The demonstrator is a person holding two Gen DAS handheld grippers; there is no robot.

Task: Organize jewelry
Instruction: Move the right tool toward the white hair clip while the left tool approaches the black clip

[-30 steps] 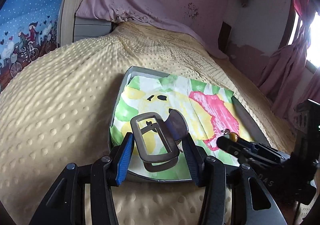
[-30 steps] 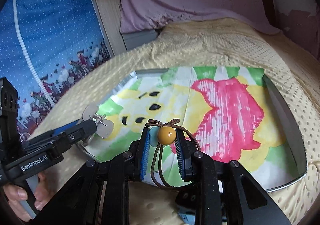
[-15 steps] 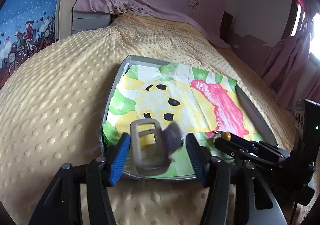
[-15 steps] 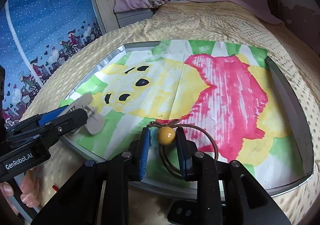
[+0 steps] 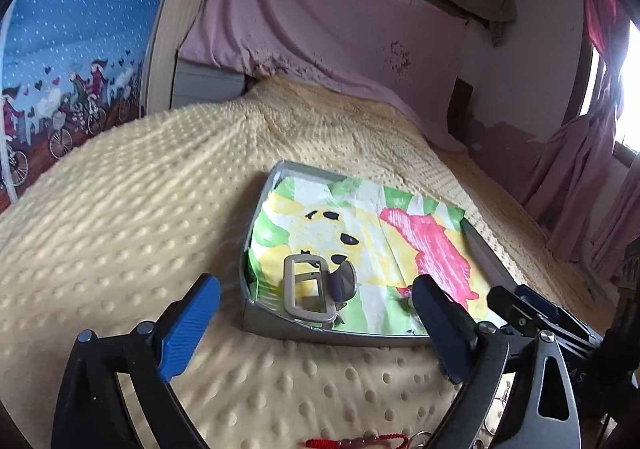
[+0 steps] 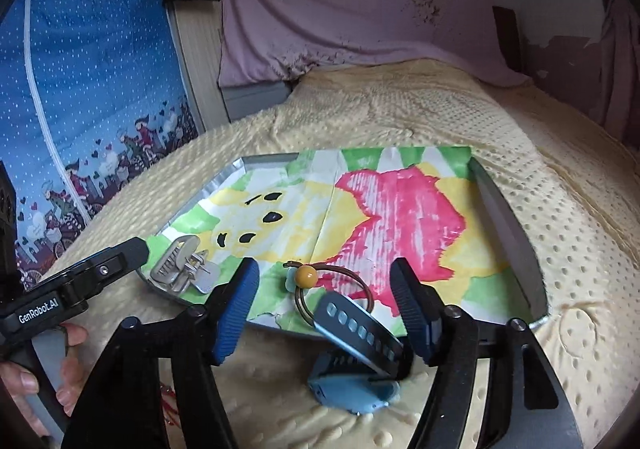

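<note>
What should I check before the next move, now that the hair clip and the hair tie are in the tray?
1. Hair clip lying inside tray: ok.
2. Hair tie on the tray's paper: ok.
3. Left hand-held gripper jaws just opened, nothing between pads: ok.
4. Right hand-held gripper jaws just opened, clear of the tie: ok.
5. Blue watch in tray: not ok, on the blanket.
6. Red beaded bracelet whole: cannot tell.

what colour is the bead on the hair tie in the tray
Mustard yellow: the round bead sits on a brown hair tie, clearest in the right wrist view.
</note>
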